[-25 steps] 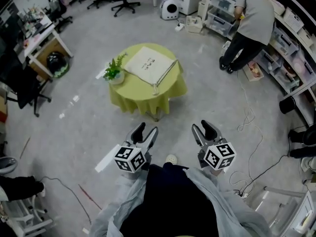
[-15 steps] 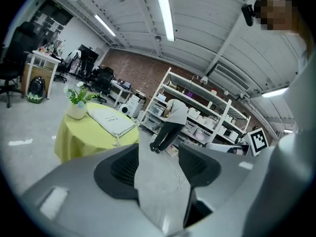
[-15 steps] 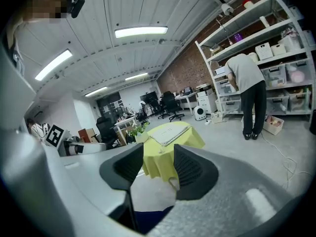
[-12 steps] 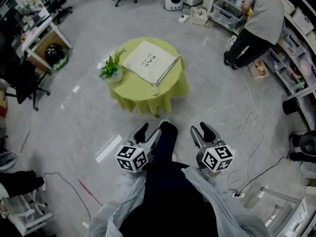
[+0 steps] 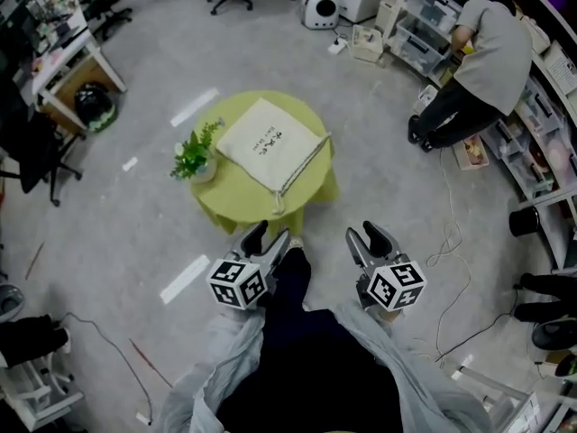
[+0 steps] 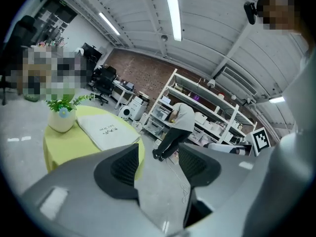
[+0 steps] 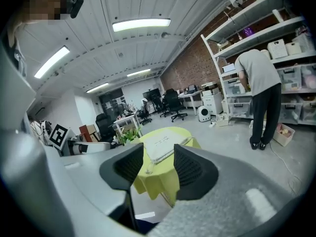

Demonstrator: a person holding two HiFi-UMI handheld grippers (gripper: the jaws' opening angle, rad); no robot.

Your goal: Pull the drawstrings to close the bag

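1. Nothing's started yet. The drawstring bag [image 5: 270,141] lies flat on the round yellow table [image 5: 227,198], well ahead of both tongs, its drawstrings [image 5: 302,164] loose.
2. All of it's left: close in, catch the cords, pull.
3. You hold the left gripper [image 5: 267,240] and right gripper [image 5: 365,239] low, side by side, pointing forward, jaws moderately apart and empty.

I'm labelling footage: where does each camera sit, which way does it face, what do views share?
Head view: on the person's head, looking steeply down at the yellow table and bag; left tool, right tool, sleeves show.
Left gripper view: on the left tool, looking along its open jaws toward table and shelves.
Right gripper view: on the right tool, facing the table between open jaws.
Shared: all show table, bag, person at the shelves.
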